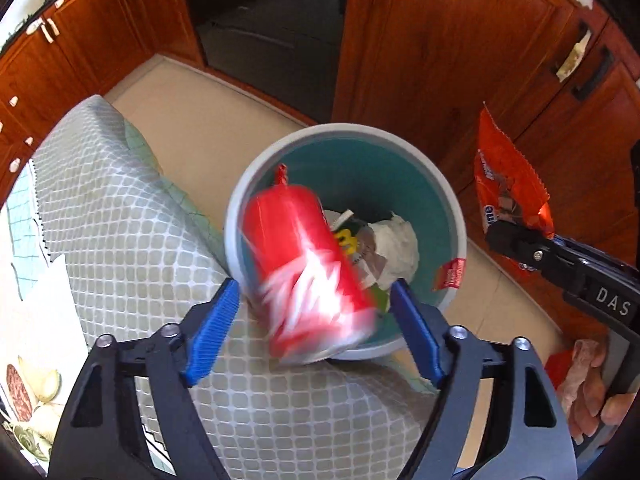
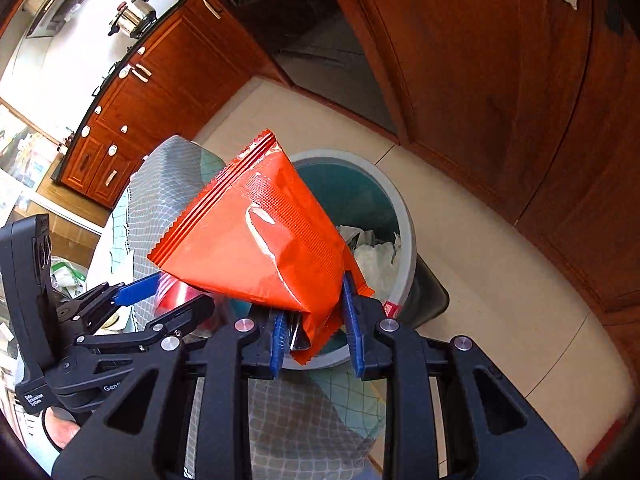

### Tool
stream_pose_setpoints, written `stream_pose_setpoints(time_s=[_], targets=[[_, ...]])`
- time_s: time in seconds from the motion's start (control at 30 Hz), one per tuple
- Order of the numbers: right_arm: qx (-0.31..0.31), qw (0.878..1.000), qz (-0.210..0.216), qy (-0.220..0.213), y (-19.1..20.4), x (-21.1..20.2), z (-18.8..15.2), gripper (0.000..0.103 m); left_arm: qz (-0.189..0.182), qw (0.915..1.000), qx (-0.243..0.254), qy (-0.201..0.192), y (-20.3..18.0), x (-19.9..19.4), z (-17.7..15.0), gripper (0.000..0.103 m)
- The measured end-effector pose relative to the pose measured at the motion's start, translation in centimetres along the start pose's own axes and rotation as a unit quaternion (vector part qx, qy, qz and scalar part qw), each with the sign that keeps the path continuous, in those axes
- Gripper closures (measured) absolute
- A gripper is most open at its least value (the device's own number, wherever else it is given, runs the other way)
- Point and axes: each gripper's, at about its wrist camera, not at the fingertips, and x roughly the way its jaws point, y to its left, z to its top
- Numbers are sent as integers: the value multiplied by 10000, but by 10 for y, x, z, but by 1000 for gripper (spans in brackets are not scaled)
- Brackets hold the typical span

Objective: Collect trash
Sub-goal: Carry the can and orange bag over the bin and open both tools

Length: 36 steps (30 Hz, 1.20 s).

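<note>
A red can [image 1: 306,276], blurred, is between the spread blue fingers of my left gripper [image 1: 316,316], over the near rim of a grey bin with a teal liner [image 1: 360,136]; neither pad visibly touches it. The bin holds crumpled white paper [image 1: 396,244] and other trash. My right gripper [image 2: 316,328] is shut on the lower corner of an orange snack wrapper [image 2: 256,232] above the bin [image 2: 404,216]. The wrapper [image 1: 508,184] and right gripper show at the right of the left wrist view. The left gripper [image 2: 160,292] and a bit of the can [image 2: 176,294] show in the right wrist view.
A table edge with a grid-patterned cloth [image 1: 120,216] lies beside the bin on the left. Wooden cabinets [image 1: 440,40] stand behind the bin, with a dark opening [image 1: 272,20] between them. Beige tile floor [image 2: 500,280] surrounds the bin.
</note>
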Motion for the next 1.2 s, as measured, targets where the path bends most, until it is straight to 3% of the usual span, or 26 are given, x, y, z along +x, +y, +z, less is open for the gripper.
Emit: stream_pose_setpoints(time_s=[0.1, 0.6, 0.67, 0.73, 0.77, 1.03, 1.2], targets=[[-22, 10000, -33, 33, 1, 4, 3, 79, 104, 9999, -25, -97, 4, -4, -2, 9], [-327, 9993, -46, 196, 26, 28, 15, 74, -63, 9984, -496, -261, 39, -29, -31, 4], [-417, 9989, -62, 220, 34, 32, 18, 68, -89, 9981, -546, -284, 40, -34, -34, 4], [-480, 9986, -125, 192, 41, 34, 19, 35, -124, 9977, -583, -316, 43, -37, -36, 4], [-505, 9985, -155, 138, 44, 34, 19, 31, -127, 9976, -602, -328, 45, -39, -37, 4], [-332, 9987, -307, 216, 45, 39, 17, 18, -206, 9964, -769, -294, 59, -45, -47, 4], [-194, 9986, -420, 251, 44, 39, 15, 18, -244, 9956, -853, -292, 65, -48, -54, 4]])
